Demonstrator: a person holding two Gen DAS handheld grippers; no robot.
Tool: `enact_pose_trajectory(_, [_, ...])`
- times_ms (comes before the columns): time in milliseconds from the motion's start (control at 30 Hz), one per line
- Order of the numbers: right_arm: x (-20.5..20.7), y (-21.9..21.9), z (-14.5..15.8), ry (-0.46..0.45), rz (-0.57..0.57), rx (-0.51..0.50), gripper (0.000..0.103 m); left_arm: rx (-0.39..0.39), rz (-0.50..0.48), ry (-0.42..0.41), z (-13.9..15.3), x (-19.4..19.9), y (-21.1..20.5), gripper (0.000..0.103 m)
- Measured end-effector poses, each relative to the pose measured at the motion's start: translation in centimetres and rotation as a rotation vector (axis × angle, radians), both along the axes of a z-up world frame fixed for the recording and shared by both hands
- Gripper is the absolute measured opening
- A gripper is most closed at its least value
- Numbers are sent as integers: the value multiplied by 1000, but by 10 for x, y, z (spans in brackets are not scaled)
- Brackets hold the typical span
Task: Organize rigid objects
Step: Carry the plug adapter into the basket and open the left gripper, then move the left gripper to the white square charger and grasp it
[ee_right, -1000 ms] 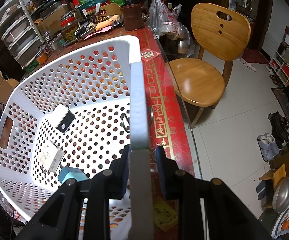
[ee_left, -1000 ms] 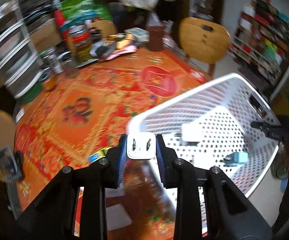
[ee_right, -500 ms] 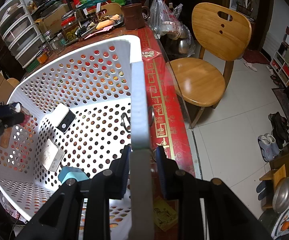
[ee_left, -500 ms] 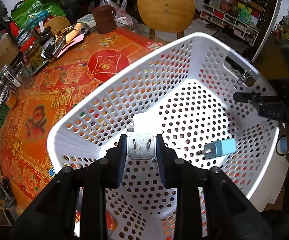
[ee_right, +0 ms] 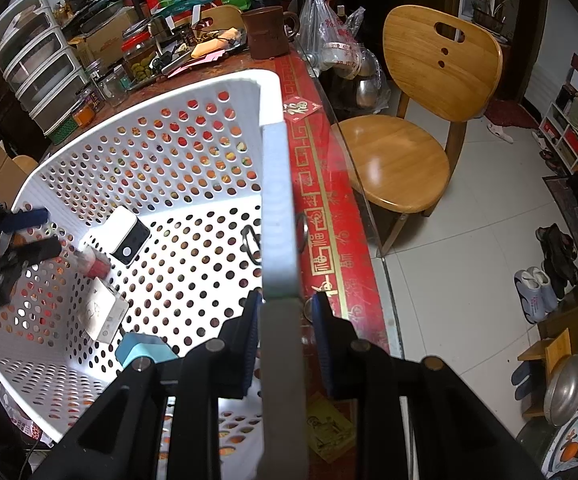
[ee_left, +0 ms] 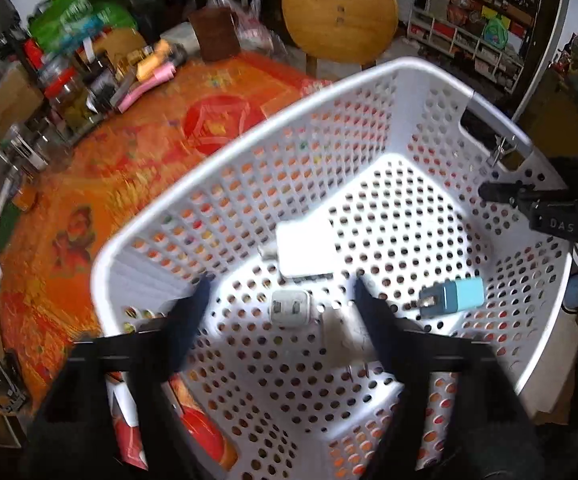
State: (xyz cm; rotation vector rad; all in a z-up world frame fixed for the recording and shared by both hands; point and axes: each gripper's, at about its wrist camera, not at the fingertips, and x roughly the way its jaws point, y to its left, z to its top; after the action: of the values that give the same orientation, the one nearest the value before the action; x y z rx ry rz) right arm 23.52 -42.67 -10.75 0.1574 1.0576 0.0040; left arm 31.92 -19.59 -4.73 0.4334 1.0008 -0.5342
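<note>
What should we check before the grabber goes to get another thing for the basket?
1. Left gripper open: ok, its fingers are spread wide.
2. Small white charger let go: ok, it sits below the open fingers inside the white basket.
3. Resting flat on the bottom: cannot tell, the picture is blurred.
4. Blue charger and big white adapter inside the basket: ok.
5. Right gripper steadying the basket: ok, shut on its rim.
6. Basket on the table: ok.
</note>
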Motion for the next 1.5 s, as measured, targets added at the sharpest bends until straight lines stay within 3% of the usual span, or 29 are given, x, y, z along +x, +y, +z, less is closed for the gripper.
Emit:
enact_pose_trajectory(33, [0,0,0,0,-1,0,24,-11,8,-36,6,-3,4,96])
enact_pose_trajectory(200, [0,0,-1,0,-1,-3,24,-98,68,-79,29,-14,45,98])
enact_pose_trajectory(300, [0,0,-1,0,-1,0,24,-125,146,-105,40,-23,83,102])
enact_pose_trajectory(467, [-1,-1,-1,-3,3,-1,24,-154,361,-166,51,-37,178,102])
enact_pose_trajectory(567, [-1,0,0,-5,5,-6,24,-180,526,-137,36,-30,233,102])
enact_pose_trajectory(667, [0,0,0,-5,8,-6,24,-133,601,-61,-3,-16,263,102])
enact_pose_trajectory(800, [-1,0,0,-8,9,1,24,-152,643,32,-48,1,277,102])
enact_pose_trajectory(967, [-2,-1,0,-5,8,-4,25,-180,687,82,-76,14,276,102])
enact_pose_trajectory(1233, [-1,-1,0,-7,7,1,25,-223,745,134,-100,47,269,102])
enact_pose_trajectory(1500, [-2,-1,0,-5,6,-3,25,-187,818,153,-109,56,273,100])
